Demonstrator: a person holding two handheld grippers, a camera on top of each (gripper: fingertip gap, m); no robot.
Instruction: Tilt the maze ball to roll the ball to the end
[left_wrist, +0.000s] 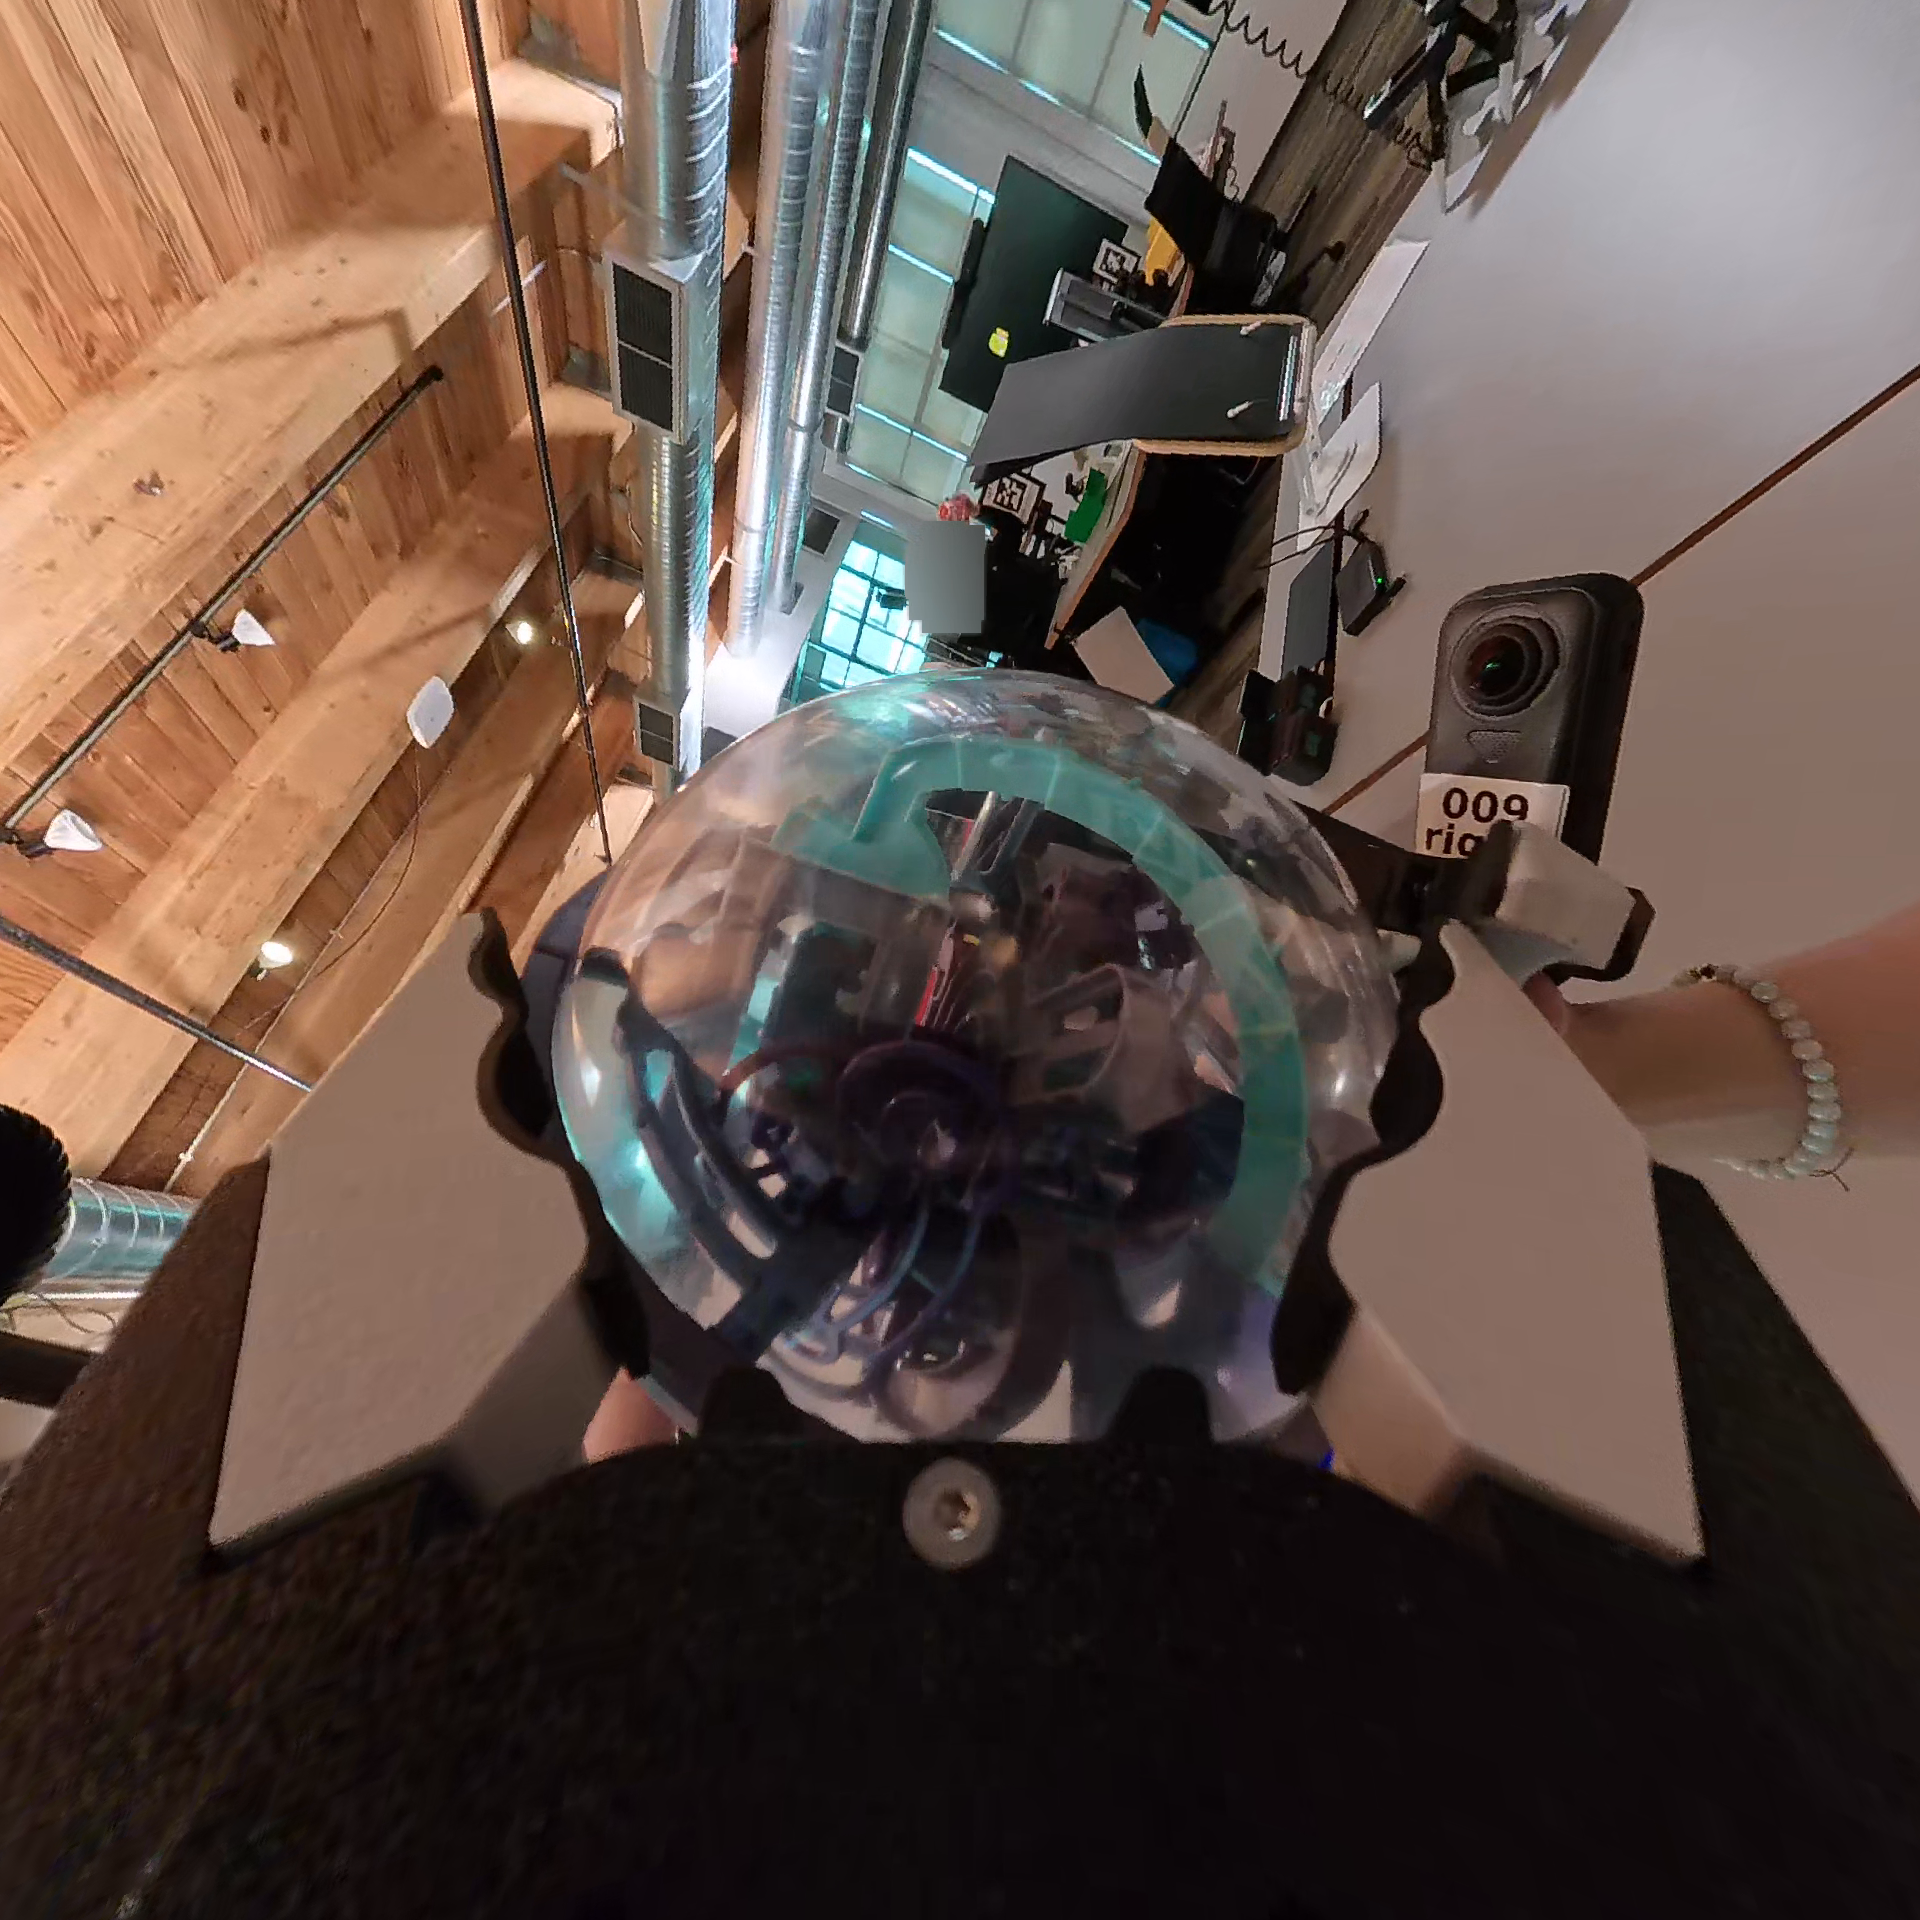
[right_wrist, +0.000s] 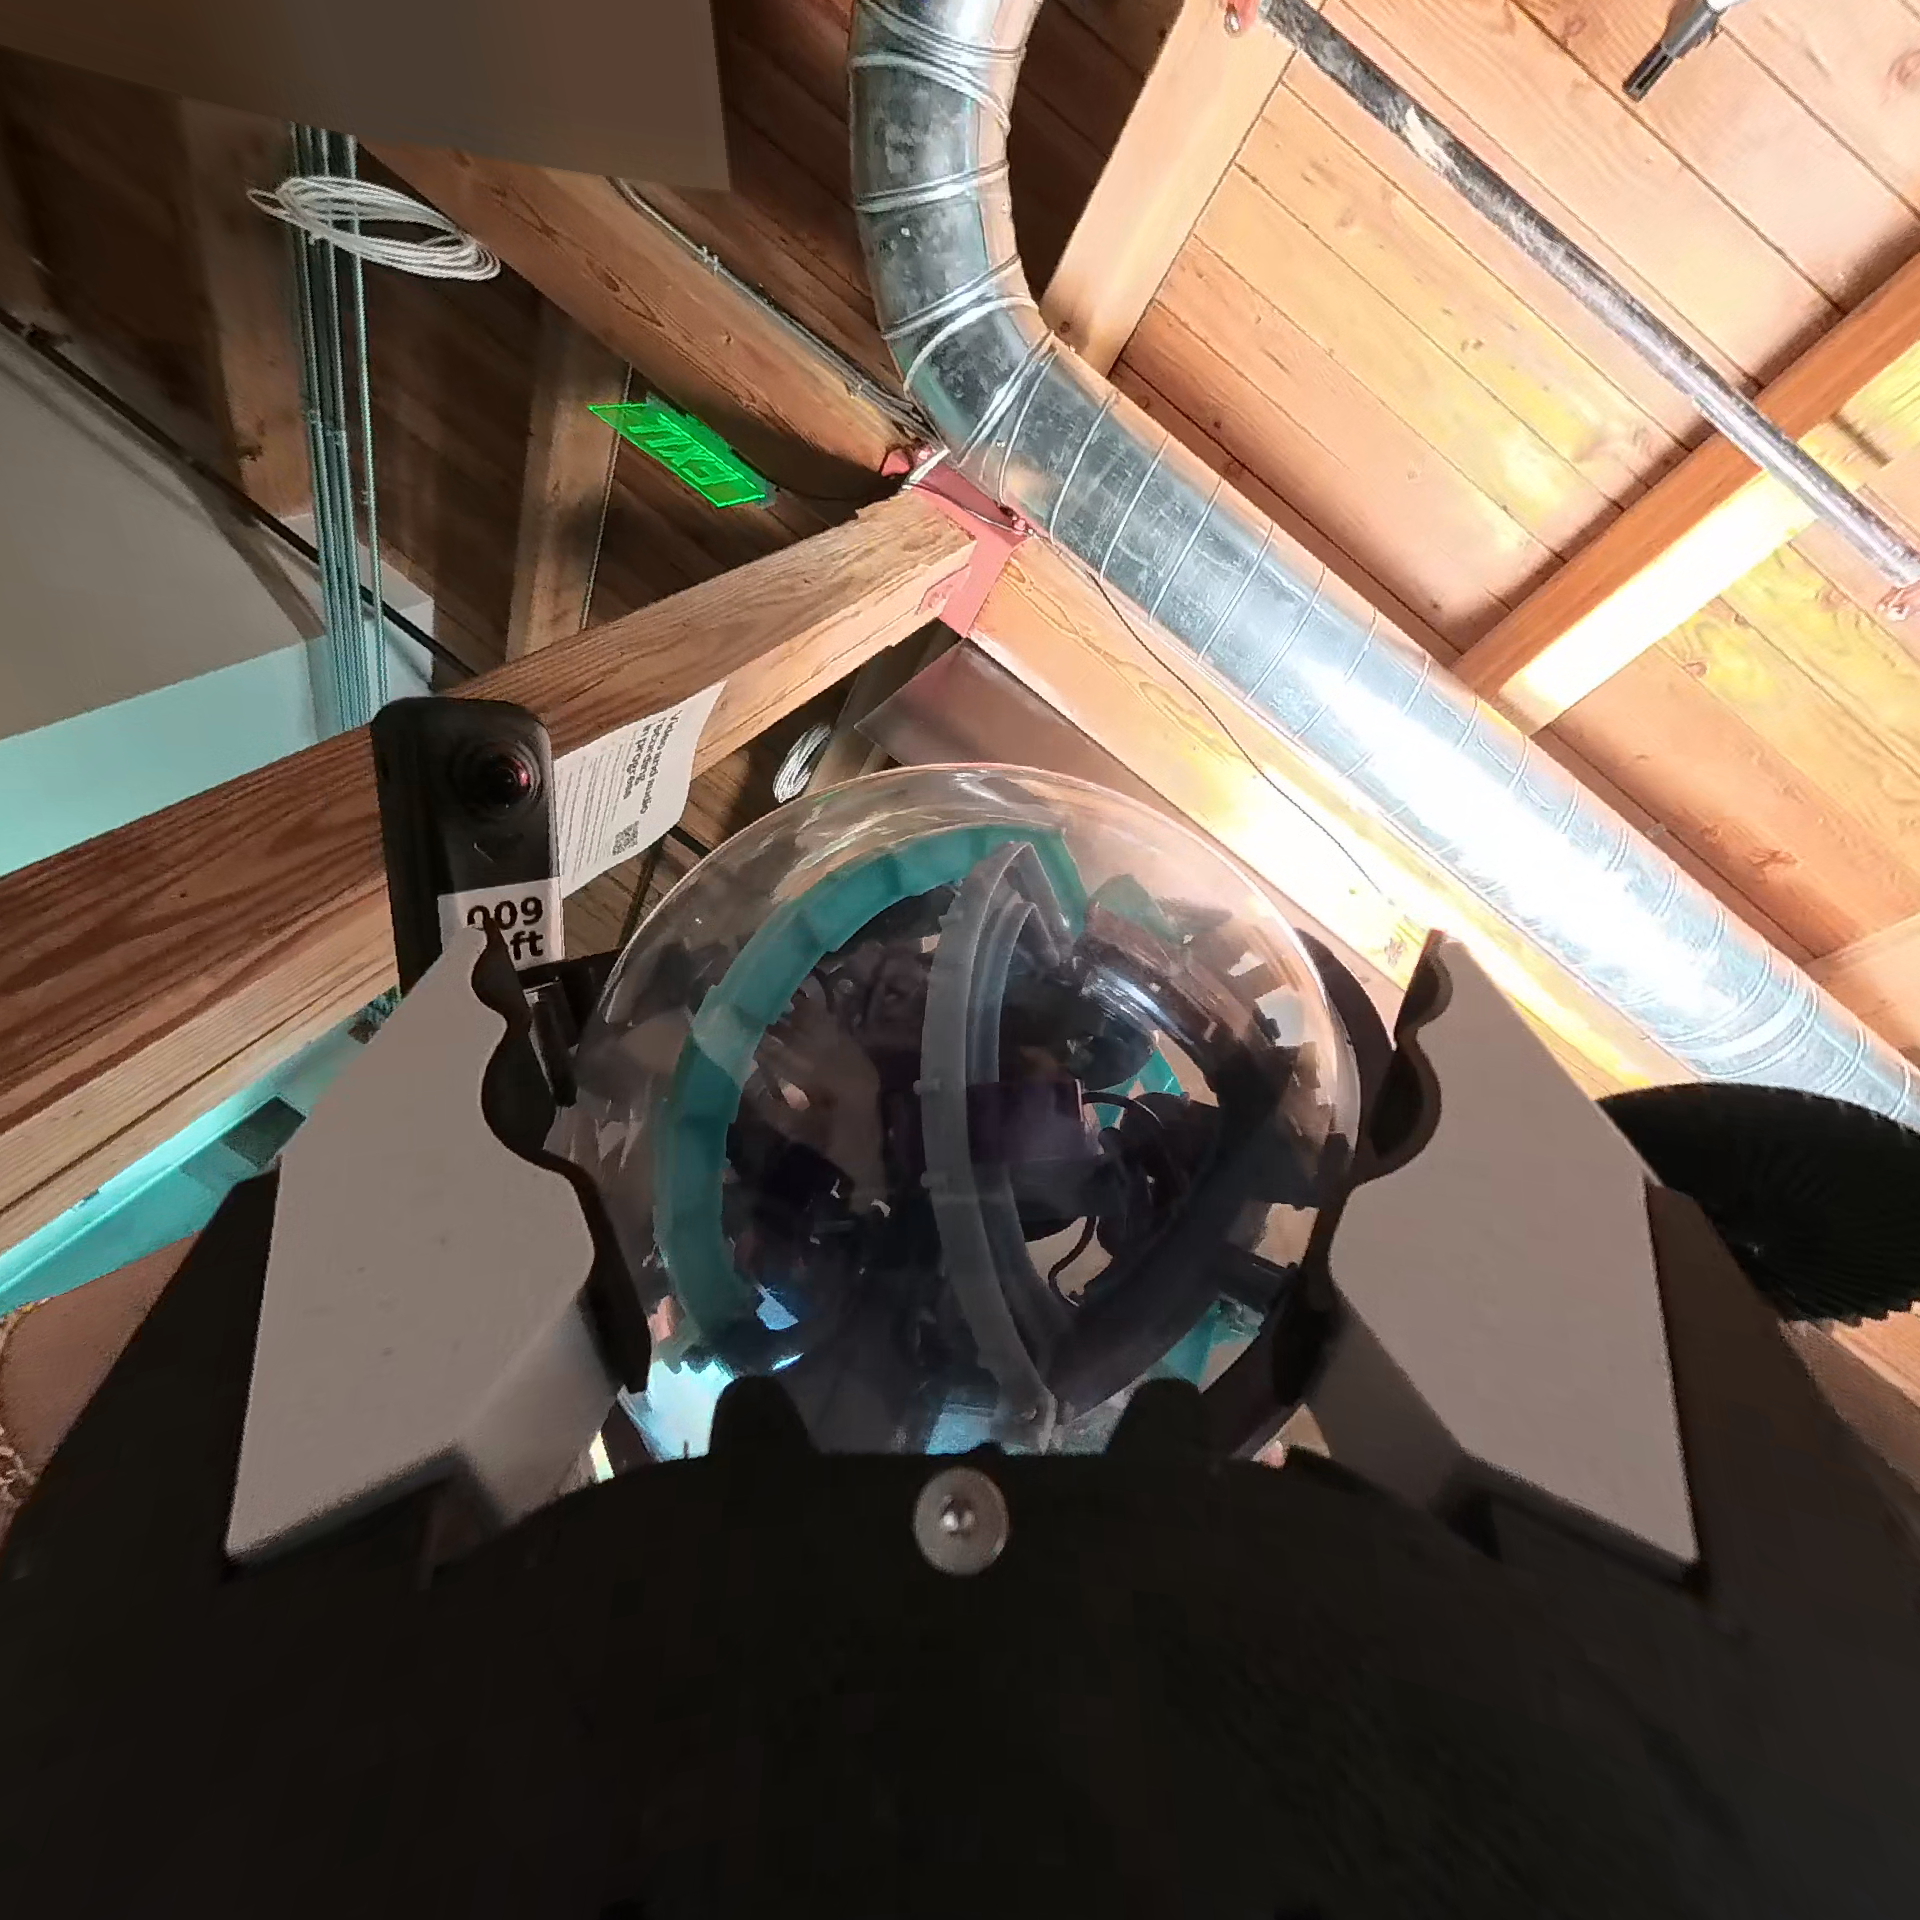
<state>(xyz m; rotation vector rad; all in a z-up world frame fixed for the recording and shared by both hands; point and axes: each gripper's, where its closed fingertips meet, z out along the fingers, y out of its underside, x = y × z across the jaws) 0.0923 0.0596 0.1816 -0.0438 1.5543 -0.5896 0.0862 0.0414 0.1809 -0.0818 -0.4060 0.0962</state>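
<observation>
The maze ball (left_wrist: 935, 1049), a clear plastic sphere, is held up in the air between both sets of tongs, against the wooden ceiling (right_wrist: 1455, 364). Inside it sit a teal ring track (left_wrist: 1262, 997), grey curved rails (right_wrist: 977, 1091) and dark purple maze pieces (left_wrist: 914, 1122); the small rolling ball cannot be made out. The left tongs (left_wrist: 951, 997) are spread wide with both wavy black pads against the sphere's sides, pinching it. The right tongs (right_wrist: 956, 1029) clasp it likewise from the opposite side. A hand wearing a bead bracelet (left_wrist: 1808, 1081) shows at the right.
</observation>
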